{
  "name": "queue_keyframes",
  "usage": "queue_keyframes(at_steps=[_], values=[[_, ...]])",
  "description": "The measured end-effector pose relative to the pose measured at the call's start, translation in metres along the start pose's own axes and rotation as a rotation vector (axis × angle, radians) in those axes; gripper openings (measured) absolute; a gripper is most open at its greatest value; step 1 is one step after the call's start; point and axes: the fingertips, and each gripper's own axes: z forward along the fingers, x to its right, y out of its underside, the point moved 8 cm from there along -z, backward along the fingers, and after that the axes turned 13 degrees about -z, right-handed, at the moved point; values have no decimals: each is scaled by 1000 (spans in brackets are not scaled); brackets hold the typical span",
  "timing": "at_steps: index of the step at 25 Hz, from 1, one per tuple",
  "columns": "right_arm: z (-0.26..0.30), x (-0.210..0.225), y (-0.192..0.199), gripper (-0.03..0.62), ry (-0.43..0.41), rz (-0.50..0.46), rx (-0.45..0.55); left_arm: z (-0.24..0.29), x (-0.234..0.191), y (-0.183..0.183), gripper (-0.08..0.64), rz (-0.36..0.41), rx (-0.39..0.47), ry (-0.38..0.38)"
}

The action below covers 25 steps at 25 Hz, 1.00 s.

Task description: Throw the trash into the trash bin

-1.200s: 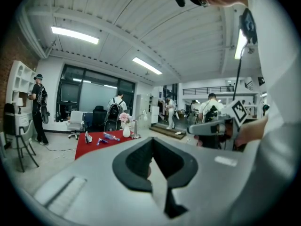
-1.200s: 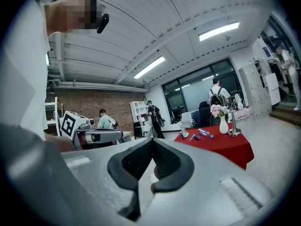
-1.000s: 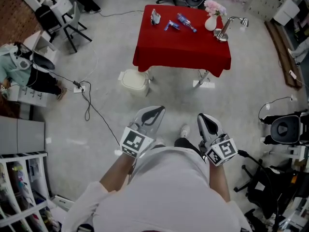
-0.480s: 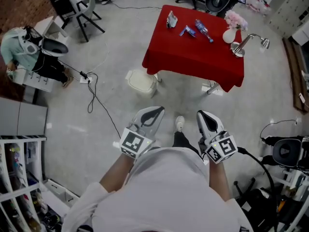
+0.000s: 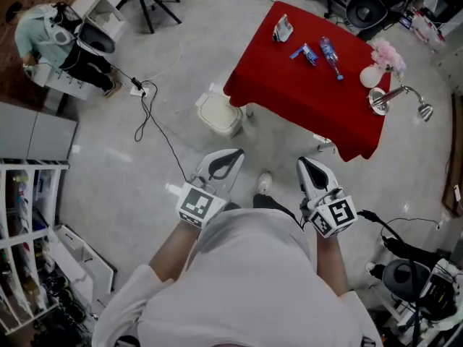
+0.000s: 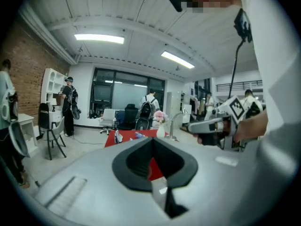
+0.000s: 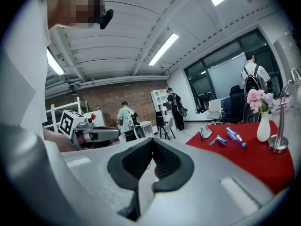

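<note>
While you face the counter [image 5: 307,85] (bin [image 5: 219,115] beside it), your left gripper [image 5: 232,153] and right gripper [image 5: 303,163] hold nothing, fingers [image 7: 165,164] pressed together.

On the red table [image 5: 318,92] we see 3 small items [image 5: 304,53], but they are too small to name. Behind the table, a black chair [image 5: 370,6] is cut off by the top edge.

One packet [image 5: 282,29], one blue wrapper [image 5: 304,53] and one bottle [image 5: 331,49] are lying on one red table [image 5: 304,92] — alongside one vase [image 5: 372,76] and one lamp [image 5: 396,100]; one trash bin [image 5: 220,114] is standing beside.
</note>
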Motion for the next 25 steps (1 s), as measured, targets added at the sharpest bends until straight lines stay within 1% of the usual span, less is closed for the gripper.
queue_keyframes(at_steps=[4, 7, 10, 12, 14, 18, 20, 21, 25], values=[[23, 32, 18, 2, -103, 12, -32, 17, -12, 12, 5, -32, -40, -103], [39, 48, 29, 2, -136, 12, -56, 31, -27, 19, 5, -66, -58, -150], [51, 58, 40, 2, -154, 21, -61, 43, -40, 30, 5, -78, -87, -202], [59, 64, 45, 2, -146, 47, -48, 54, -54, 37, 5, -78, -111, -225], [69, 68, 51, 2, -123, 71, -43, 64, -73, 44, 5, -79, -134, -231], [97, 71, 64, 2, -74, 65, -64, 77, -118, 57, 5, -95, -164, -232], [113, 74, 72, 2, -50, 71, -81, 85, -141, 66, 5, -118, -178, -245], [120, 76, 76, 2, -42, 78, -90, 90, -153, 73, 5, -127, -187, -251], [152, 80, 99, 2, -39, 90, -129, 113, -196, 109, 5, -116, -233, -245]])
